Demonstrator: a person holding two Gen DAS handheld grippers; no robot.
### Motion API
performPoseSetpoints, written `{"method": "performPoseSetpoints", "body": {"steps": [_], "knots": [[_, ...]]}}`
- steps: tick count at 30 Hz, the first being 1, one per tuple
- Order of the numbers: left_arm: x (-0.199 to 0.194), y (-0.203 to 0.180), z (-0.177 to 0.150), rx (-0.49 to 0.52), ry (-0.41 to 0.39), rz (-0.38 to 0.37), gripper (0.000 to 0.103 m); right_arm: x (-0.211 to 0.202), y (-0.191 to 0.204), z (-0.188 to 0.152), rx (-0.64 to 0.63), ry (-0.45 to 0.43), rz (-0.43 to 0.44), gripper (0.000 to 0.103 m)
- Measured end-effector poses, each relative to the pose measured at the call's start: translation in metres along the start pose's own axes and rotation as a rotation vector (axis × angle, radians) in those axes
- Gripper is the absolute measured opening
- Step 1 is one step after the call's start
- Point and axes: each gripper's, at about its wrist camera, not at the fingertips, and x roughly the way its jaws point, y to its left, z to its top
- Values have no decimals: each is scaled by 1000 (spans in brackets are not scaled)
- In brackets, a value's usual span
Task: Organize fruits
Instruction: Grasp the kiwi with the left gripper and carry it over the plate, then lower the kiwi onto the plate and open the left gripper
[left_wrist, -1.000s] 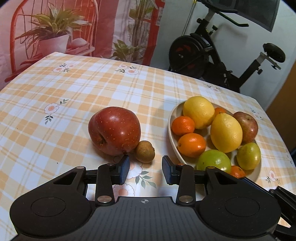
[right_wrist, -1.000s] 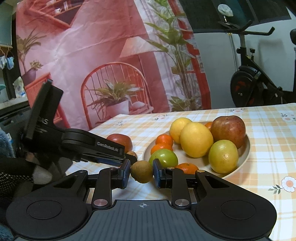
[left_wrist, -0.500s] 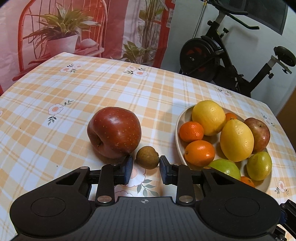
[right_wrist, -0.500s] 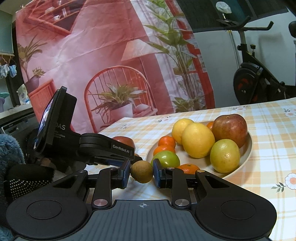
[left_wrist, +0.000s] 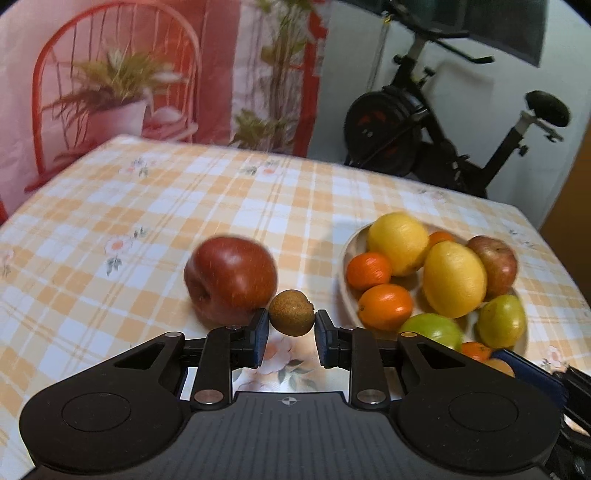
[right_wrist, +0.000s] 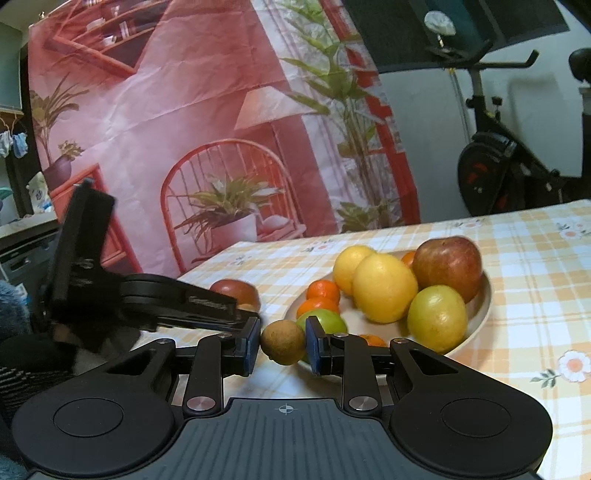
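Small brown fruit (left_wrist: 291, 312): round, dull olive-brown, finely speckled skin; it sits between the pads of the left gripper (left_wrist: 288, 334), just beside a large red apple (left_wrist: 229, 280) on the table
Left gripper: clenched on that small brown fruit; its jaws have just been closing, and both pads now meet the fruit's sides
Right gripper (right_wrist: 282, 346): clamped on a second small brown fruit (right_wrist: 283, 341) of the same speckled kind, held in front of the bowl (right_wrist: 480, 314)
Bowl: pale, shallow, to the right of the apple; holds two yellow lemons (left_wrist: 453, 284), several small oranges (left_wrist: 385, 306), green fruits (left_wrist: 501, 321) and a reddish apple (left_wrist: 493, 260)
Surface: table under an orange-and-white checked cloth (left_wrist: 147, 206) with small printed flowers
Room: a pink-red backdrop (right_wrist: 166, 110) printed with a chair and potted plants hangs behind the table; a black exercise bike (left_wrist: 436, 125) stands against a white wall
Person: a dark gloved hand (right_wrist: 33, 362) at the left edge of the right wrist view
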Motion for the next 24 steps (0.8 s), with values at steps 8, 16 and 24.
{"method": "performPoseSetpoints", "body": {"steps": [8,16,24], "knots": [[-17,-26,11,100,-99,-91,29,-8,-13,3,7,-65,-165,25],[-7,-53,14,190,-84,-185,29,-3,-18,0,-7,-48,-270,25],[7,-60,10,218,-40,-200,29,-1,-23,1,1,-39,-317,25]]}}
